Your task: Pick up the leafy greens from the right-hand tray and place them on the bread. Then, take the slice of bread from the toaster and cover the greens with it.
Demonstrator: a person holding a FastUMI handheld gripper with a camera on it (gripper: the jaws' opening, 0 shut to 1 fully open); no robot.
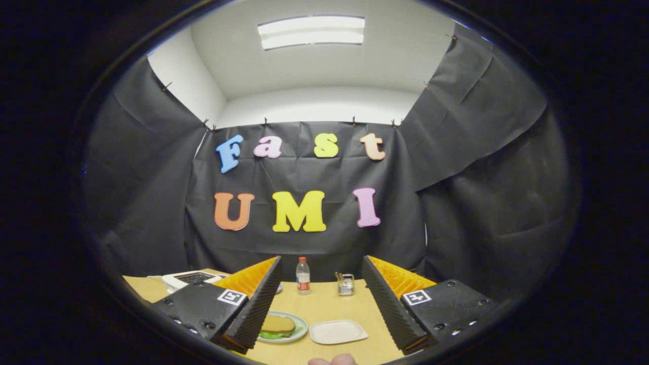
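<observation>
Between the parted, empty jaws, bread (278,323) lies flat over greens (269,335).

A tan bread slice (278,323) is showing green leaves (269,335) beneath, on a pale green plate (299,329); at its three o'clock, a white tray (337,331) on the yellowish table (329,304).

Staged recording booth, not a real kitchen: black cloth (476,203) pinned round a small wooden table (329,304) w/ toaster (190,279), bottle (302,276), ceiling light panel (311,31) overhead.
</observation>
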